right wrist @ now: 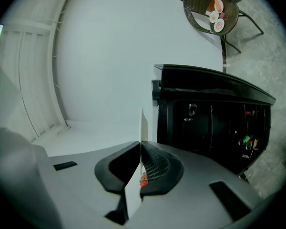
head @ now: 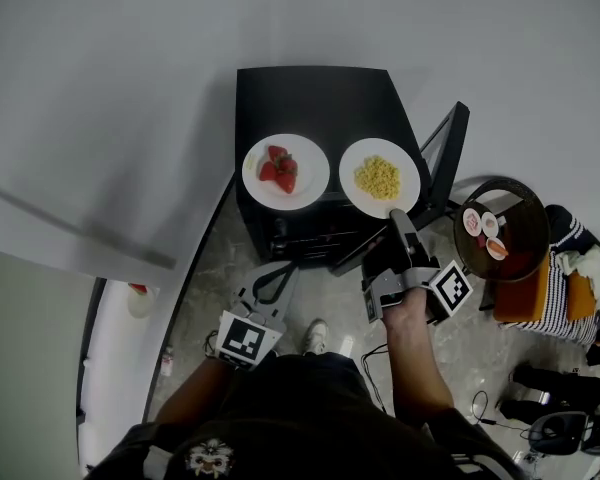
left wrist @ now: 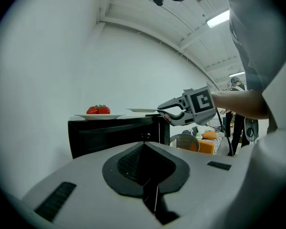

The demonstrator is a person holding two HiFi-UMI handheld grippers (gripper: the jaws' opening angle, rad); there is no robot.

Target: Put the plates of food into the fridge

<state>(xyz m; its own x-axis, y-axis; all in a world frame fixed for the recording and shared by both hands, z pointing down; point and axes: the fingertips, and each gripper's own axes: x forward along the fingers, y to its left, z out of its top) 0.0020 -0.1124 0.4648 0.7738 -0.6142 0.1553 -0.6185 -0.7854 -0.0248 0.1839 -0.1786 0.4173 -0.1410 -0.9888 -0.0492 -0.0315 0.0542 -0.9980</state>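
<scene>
A black mini fridge [head: 310,98] stands with its door [head: 442,163] swung open to the right. Two white plates rest on its top. The left plate [head: 300,204] holds strawberries [head: 280,168]; the right plate [head: 352,190] holds yellow food [head: 378,176]. My right gripper [head: 395,218] is shut on the near rim of the yellow-food plate, whose thin edge [right wrist: 142,123] runs between its jaws. My left gripper [head: 280,268] hangs lower in front of the fridge, shut with nothing in it. From the left gripper view the strawberry plate [left wrist: 99,116] sits on the fridge [left wrist: 114,135].
A round wicker table [head: 505,230] with small dishes stands right of the open door. A person in striped clothes [head: 570,268] sits beyond it. The fridge's dark shelves [right wrist: 209,123] hold a few items. Cables lie on the floor [head: 480,398].
</scene>
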